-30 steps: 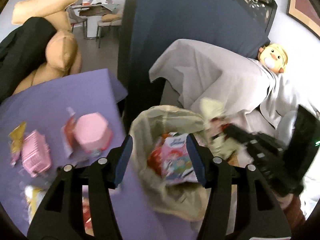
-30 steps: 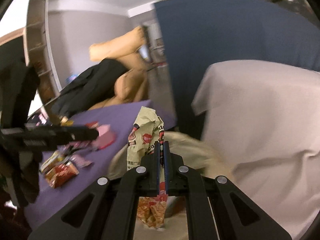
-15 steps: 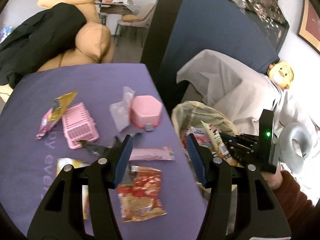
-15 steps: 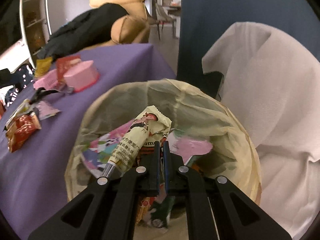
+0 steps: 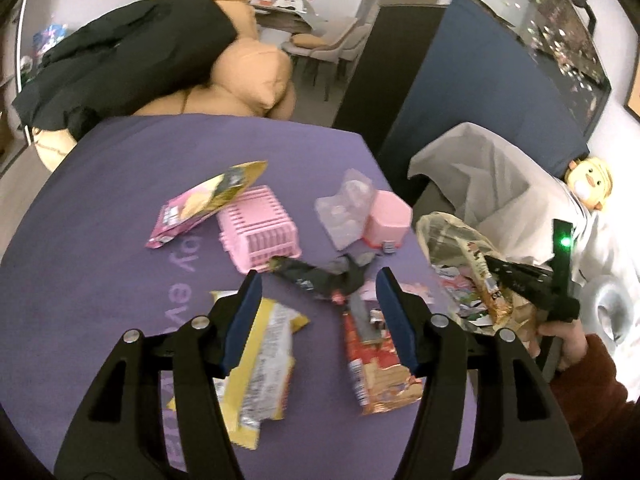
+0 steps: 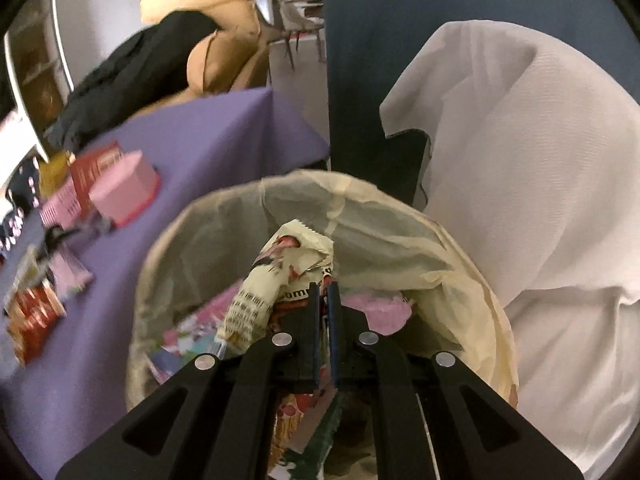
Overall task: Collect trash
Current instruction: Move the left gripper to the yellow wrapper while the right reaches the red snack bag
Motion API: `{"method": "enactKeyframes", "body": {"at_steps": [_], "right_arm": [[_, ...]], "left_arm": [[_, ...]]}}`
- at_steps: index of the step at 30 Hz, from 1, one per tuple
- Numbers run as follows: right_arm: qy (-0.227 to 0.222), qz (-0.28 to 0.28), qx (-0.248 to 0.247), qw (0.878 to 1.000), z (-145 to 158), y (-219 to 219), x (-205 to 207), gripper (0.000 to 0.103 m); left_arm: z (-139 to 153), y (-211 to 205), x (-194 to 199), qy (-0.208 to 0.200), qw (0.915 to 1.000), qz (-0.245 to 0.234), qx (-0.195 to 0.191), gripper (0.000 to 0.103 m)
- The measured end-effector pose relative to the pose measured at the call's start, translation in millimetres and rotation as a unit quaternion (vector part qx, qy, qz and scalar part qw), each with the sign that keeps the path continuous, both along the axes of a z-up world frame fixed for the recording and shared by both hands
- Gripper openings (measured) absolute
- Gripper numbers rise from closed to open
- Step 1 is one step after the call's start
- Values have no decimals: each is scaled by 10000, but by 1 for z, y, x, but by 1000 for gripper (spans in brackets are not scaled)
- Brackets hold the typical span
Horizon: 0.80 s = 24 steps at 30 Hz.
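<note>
My left gripper (image 5: 319,276) hangs over the purple table (image 5: 100,220), its jaws opening with nothing pressed between them. Under it lie a black wrapper (image 5: 308,276), a red snack packet (image 5: 380,372) and a yellow-and-silver wrapper (image 5: 260,360). A pink-and-gold pouch (image 5: 200,200) lies farther back. My right gripper (image 6: 324,286) is shut on a crumpled cream wrapper (image 6: 288,276) inside the mouth of the yellowish trash bag (image 6: 360,216). That bag (image 5: 440,232) stands off the table's right edge and holds several wrappers.
A pink slatted basket (image 5: 260,228), a pink box (image 5: 390,216) and a clear plastic shell (image 5: 344,208) sit mid-table. Tan cushions (image 5: 248,72) under a black coat (image 5: 120,52) lie behind. A white sheet (image 6: 520,160) and a blue panel (image 6: 380,40) flank the bag.
My left gripper swung from above the bag to over the wrappers on the table. My right gripper carried the cream wrapper down into the bag's mouth.
</note>
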State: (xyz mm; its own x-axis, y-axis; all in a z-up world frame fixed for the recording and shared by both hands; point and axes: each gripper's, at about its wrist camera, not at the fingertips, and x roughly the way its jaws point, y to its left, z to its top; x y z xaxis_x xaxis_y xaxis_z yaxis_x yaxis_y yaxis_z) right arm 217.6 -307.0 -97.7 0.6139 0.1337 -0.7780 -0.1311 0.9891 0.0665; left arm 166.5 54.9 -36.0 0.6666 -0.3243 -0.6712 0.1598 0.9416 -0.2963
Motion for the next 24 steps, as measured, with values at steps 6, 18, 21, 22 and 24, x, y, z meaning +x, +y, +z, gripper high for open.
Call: {"method": "enactKeyframes", "body": {"at_steps": [6, 18, 21, 22, 24], "right_arm": [[-230, -86, 124, 9996, 22, 0, -8, 32], [-612, 179, 402, 9972, 55, 36, -50, 33], [-614, 408, 535, 9958, 58, 56, -61, 33], [-587, 482, 585, 9954, 58, 62, -64, 33], [-482, 659, 668, 9944, 56, 77, -69, 33]], "left_arm": [[-4, 18, -4, -2, 9999, 131, -53, 56], [-12, 52, -14, 41, 9991, 405, 76, 56], [-15, 57, -18, 84, 9991, 405, 119, 56], [-17, 59, -19, 106, 9991, 396, 141, 56], [-20, 60, -20, 151, 9990, 386, 151, 56]]}}
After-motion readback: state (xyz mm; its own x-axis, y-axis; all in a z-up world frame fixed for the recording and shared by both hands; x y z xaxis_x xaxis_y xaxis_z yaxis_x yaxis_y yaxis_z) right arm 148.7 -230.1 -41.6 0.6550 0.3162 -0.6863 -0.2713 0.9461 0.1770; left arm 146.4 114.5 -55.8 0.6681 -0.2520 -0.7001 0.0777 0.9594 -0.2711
